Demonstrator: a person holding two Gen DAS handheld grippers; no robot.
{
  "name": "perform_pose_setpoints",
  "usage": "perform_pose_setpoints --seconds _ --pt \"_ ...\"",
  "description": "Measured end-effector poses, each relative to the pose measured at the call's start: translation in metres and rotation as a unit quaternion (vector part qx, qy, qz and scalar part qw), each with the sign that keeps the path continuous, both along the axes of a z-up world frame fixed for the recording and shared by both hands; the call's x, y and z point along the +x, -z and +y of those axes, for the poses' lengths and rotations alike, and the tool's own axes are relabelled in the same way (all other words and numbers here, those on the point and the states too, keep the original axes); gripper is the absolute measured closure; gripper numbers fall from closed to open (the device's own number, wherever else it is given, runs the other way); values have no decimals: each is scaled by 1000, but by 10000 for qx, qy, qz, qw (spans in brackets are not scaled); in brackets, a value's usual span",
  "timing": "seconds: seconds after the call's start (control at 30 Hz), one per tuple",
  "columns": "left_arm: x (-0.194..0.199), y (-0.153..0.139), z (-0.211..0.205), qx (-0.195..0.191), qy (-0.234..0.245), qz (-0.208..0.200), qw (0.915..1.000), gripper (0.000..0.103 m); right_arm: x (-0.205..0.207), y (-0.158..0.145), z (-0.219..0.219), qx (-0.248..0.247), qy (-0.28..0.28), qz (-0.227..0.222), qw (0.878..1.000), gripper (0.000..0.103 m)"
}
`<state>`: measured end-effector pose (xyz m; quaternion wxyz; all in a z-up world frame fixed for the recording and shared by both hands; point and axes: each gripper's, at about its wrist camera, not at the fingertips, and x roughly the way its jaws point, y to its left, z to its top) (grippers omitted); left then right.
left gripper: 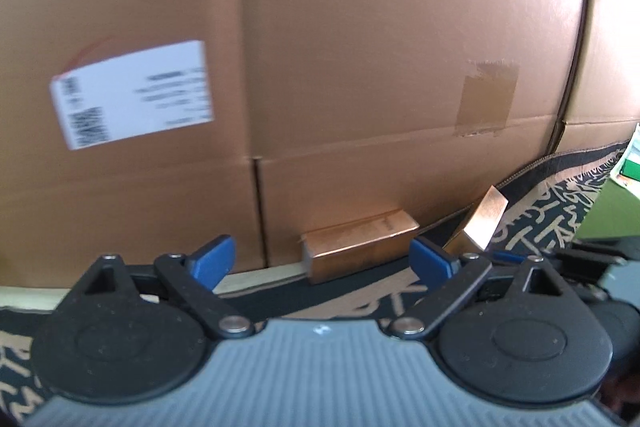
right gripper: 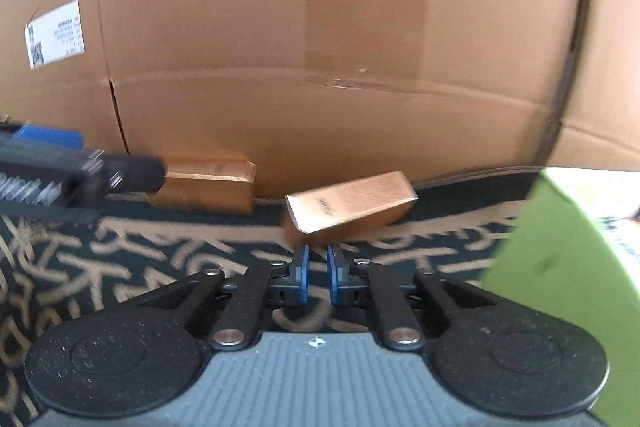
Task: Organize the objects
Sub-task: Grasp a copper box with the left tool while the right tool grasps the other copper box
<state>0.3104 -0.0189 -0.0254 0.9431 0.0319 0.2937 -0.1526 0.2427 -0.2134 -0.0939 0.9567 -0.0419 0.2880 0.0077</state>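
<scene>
- Left gripper (left gripper: 322, 259): blue pads spread wide, nothing between them.
- Copper-coloured bar (left gripper: 358, 249) lying flat just ahead of the left gripper, roughly centred in the gap but beyond the pads, not touched; far long side against the foot of the cardboard box (left gripper: 360, 47).
- Second copper bar (left gripper: 482, 223) ahead and to the right of the left gripper, tilted, one end raised; seen past the right-hand pad.
- Right gripper (right gripper: 318, 277): blue pads drawn close, narrow slit left, empty.
- From the right wrist: tilted bar (right gripper: 352, 205) just ahead of the closed tips, slightly right of centre, apart from them; flat bar (right gripper: 208, 185) ahead-left, by the box (right gripper: 280, 67).
- Left gripper (right gripper: 60, 163) entering at far left of right wrist view, blurred, its front end overlapping the flat bar's near end.
- Dark patterned cloth (right gripper: 140, 247) under both grippers and bars.
- White label (left gripper: 132, 95) on the box, upper left of left gripper.
- Green surface (right gripper: 560, 267) to the right of right gripper; identity unclear.
</scene>
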Motion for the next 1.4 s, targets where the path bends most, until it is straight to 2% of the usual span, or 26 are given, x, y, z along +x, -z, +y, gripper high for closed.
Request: perform_pose_setpoints --seconds 0.13,0.2,0.23,0.27,0.33,0.4,0.47,0.53,0.6,0.67,0.77,0.83,0.87,0.93,0.97,1.0,1.03,1.13,1.2,1.3,1.4 --pt "9 2 -16 -337 -39 147 9993 4 -10 -1 -15 43 56 19 10000 91" --pt "12 2 -26 -326 -28 112 9994 3 -12 -1 -17 18 71 27 10000 82" --pt "13 3 -31 -284 39 109 9995 3 -14 -1 -18 -2 63 2 10000 72" --pt "15 4 -37 -201 87 101 9997 3 -14 -1 -18 -14 54 -16 10000 67" --pt "20 8 -44 -63 40 133 9999 0 -14 -1 -14 46 -35 0 10000 61" --pt "26 13 -46 -147 -62 373 9992 0 -12 -1 -14 101 -67 8 9999 55" --pt "25 17 -47 -156 -134 320 9993 0 -12 -3 -13 162 -84 6 9998 49" --pt "21 18 -50 130 -153 219 9996 13 -11 -3 -10 250 -60 19 9997 45" --pt "14 17 -44 280 -118 102 9995 49 -9 -2 -7 300 -45 6 9995 43" --pt "11 17 -29 113 135 94 9998 63 -4 -1 -2 316 -45 25 9995 40" --pt "12 18 -4 -265 137 360 9989 74 7 1 5 309 3 70 9995 39" --pt "16 21 9 -566 120 654 9962 74 15 -1 8 344 89 37 9994 38" --pt "15 23 14 -675 96 679 9954 72 18 -2 10 378 114 4 9992 38" --pt "11 25 21 -748 13 618 9953 61 26 -4 15 333 173 -73 9993 38" --pt "9 25 23 -767 10 580 9954 52 30 -4 18 242 214 -111 9994 37" --pt "7 24 24 -774 -14 543 9955 48 34 -3 20 172 298 -114 9993 36" --pt "6 23 24 -789 -3 504 9956 46 39 -3 20 139 407 -83 9990 36" --pt "2 12 21 -843 46 364 9958 33 50 -1 11 293 746 51 9968 37" --pt "10 7 15 -880 7 319 9956 15 47 -1 1 534 919 25 9943 45" --pt "10 5 4 -1031 -250 314 9939 1 39 -1 -7 633 871 21 9942 54" --pt "12 6 -13 -1039 -357 345 9933 0 27 -3 -11 548 753 -5 9957 62"
